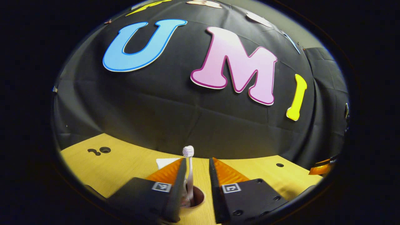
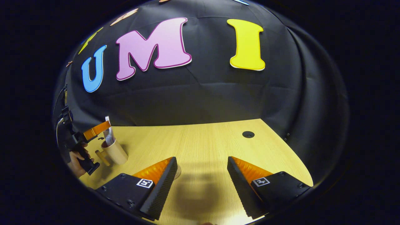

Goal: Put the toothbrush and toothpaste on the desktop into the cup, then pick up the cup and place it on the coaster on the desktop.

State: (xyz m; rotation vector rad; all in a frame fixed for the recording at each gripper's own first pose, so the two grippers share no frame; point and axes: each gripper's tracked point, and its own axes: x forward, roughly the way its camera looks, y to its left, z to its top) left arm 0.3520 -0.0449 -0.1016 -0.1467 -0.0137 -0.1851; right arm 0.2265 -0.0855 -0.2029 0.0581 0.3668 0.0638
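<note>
Toothbrush (image 1: 188, 175) standing upright, bristles up, in one cup (image 1: 196, 200) on the wooden desktop (image 1: 125, 165), right between the spread fingers of the left gripper (image 1: 196, 165). No readable writing on either. Right gripper (image 2: 201, 168) spread wide over bare desktop, nothing pinched. One white coaster (image 1: 165, 162) just behind.

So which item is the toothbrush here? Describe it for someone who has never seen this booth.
Start at the wooden desktop and go to the tan cup with a side handle near its left edge in the right gripper view. The toothbrush stands upright inside that cup, between the left gripper's open fingers. It is pale and thin, with a white bristle head on top.
</note>
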